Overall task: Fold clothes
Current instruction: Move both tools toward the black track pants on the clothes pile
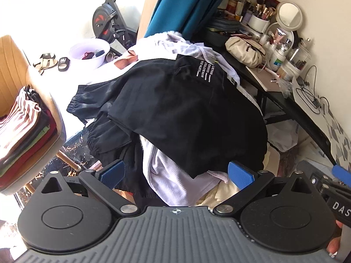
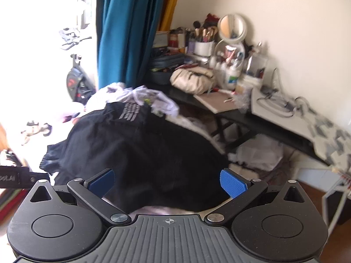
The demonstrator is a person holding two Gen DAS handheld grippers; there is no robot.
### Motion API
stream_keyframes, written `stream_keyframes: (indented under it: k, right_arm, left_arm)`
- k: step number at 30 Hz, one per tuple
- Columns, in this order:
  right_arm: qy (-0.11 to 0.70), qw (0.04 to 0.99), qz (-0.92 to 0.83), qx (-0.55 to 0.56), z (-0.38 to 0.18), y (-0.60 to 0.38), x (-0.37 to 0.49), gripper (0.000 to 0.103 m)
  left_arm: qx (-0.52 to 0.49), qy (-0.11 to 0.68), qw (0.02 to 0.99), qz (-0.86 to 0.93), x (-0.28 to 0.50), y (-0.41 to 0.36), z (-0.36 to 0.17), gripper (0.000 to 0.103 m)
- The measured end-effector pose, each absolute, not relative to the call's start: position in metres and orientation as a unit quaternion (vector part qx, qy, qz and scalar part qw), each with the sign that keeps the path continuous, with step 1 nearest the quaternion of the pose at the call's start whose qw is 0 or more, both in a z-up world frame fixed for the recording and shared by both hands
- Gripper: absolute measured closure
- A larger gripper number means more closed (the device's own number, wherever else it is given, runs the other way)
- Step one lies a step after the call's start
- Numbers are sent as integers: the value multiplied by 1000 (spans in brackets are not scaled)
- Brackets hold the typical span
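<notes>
A heap of unfolded clothes fills the middle of both views. On top lies a black garment (image 1: 179,100) (image 2: 140,144) with white lettering near its far edge. Under it show a pale lilac ribbed garment (image 1: 173,175), black elastic-waisted shorts (image 1: 98,131) and light grey clothes (image 1: 175,43) at the back. My left gripper (image 1: 175,173) is open just above the near edge of the heap, with nothing between its blue pads. My right gripper (image 2: 167,183) is open too, hovering over the near side of the black garment. The right view is blurred.
A stack of folded clothes (image 1: 24,135) rests on a beige chair (image 1: 50,118) at the left. A black table (image 1: 285,96) crowded with cosmetics, a round mirror (image 1: 288,14) and a cream bag (image 1: 243,52) runs along the right wall. Teal curtain (image 1: 188,2), white basin (image 1: 90,52), exercise bike behind.
</notes>
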State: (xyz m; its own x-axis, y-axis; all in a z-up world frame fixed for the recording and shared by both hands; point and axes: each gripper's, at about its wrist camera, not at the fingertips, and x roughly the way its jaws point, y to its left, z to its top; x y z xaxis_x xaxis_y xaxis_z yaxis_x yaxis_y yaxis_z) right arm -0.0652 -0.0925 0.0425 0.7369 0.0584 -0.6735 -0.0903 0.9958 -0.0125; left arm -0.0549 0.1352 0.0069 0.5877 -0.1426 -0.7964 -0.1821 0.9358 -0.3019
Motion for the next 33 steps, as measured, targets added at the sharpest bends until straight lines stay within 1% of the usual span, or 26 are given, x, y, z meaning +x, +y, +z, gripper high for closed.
stream_keyframes:
  k: [3,6,12,16,21,24,29,33]
  right_arm:
    - [400,914,76,0,37,-78,-64,1]
    - [408,911,58,-7,34,-62,-64,1]
    - [414,910,6,-15,25,-45,-60,1]
    - [406,914,-15,8,23,-45,-63,1]
    - [394,919,-20,6,17,-37,-72,1]
    - [404,915,-12,2,11,-29,-71,1]
    - [402,916,-6,-1,7,-17,-69,1]
    - [409,912,1,12,6,-16,-65,1]
  left_arm:
    - [-213,444,871,4,-58,160,5,1]
    - [-224,433,873,11,-60,181,5,1]
    - [-213,419,882,32,-56,211,10,1]
    - [-179,419,890,26,-54,215,10,1]
    - [-137,440,887,13,-49,211,5,1]
    - [-113,444,889,10,-48,212,4,1]
    - [-76,435,897,10,-43,216,8,1]
    - [-65,426,902,11,-39,219,9,1]
